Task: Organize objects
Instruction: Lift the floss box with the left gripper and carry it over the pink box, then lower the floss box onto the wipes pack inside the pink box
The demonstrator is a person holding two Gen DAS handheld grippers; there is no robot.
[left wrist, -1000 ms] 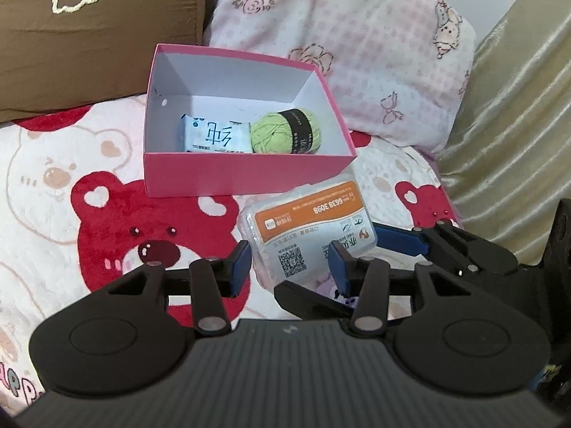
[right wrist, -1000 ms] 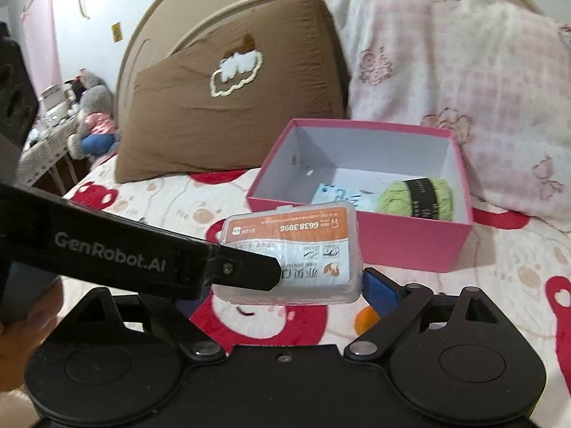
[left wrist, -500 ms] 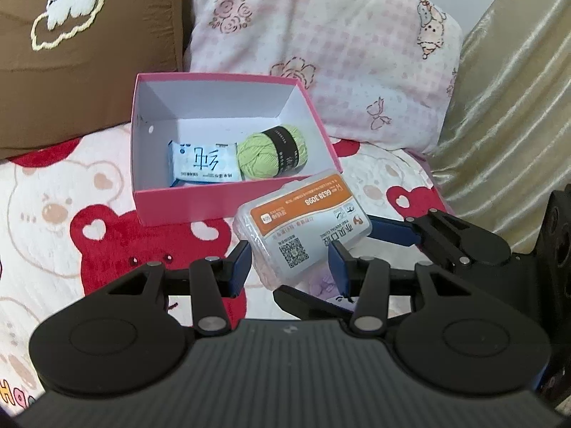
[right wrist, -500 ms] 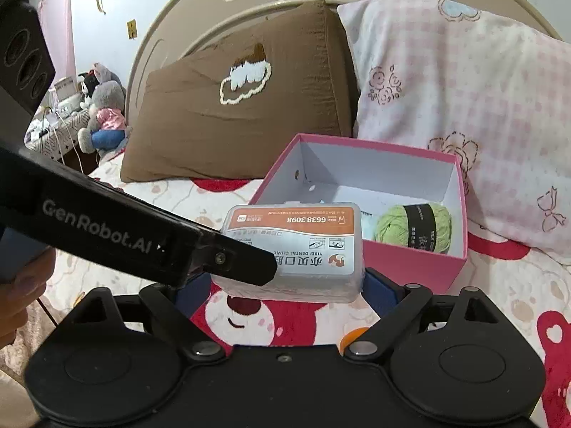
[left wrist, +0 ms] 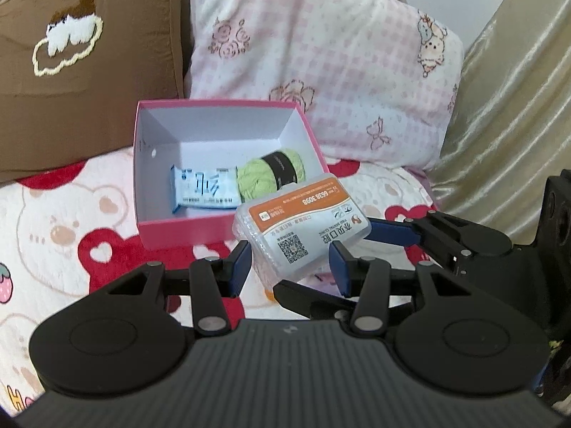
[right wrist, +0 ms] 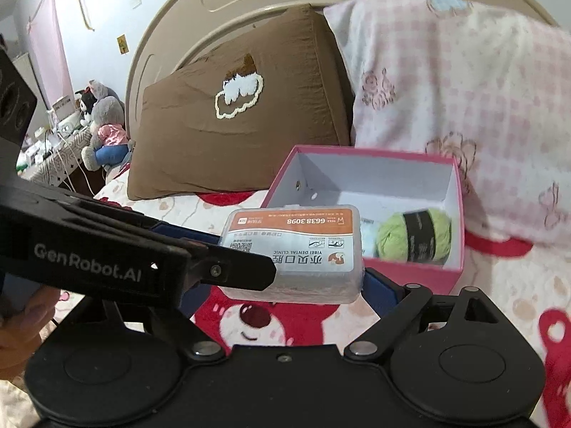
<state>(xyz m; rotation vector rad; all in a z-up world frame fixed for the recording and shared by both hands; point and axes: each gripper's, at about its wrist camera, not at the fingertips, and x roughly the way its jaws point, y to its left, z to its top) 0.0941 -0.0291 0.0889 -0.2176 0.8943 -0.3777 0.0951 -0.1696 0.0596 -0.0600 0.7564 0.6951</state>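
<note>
we hold two grippers close together, the left gripper (left wrist: 291, 264) low in front of its camera with its blue-padded fingers (left wrist: 239, 264) spread apart, gripping nothing. the right gripper (right wrist: 285, 287) reaches in from our right side and crosses ahead of the left one; its jaws are closed on the clear plastic box (right wrist: 292, 249), raised off the bedding. in the right wrist view the left gripper's black body cuts across the left side, with a bit of our hand (right wrist: 21, 321) visible beneath it.
</note>
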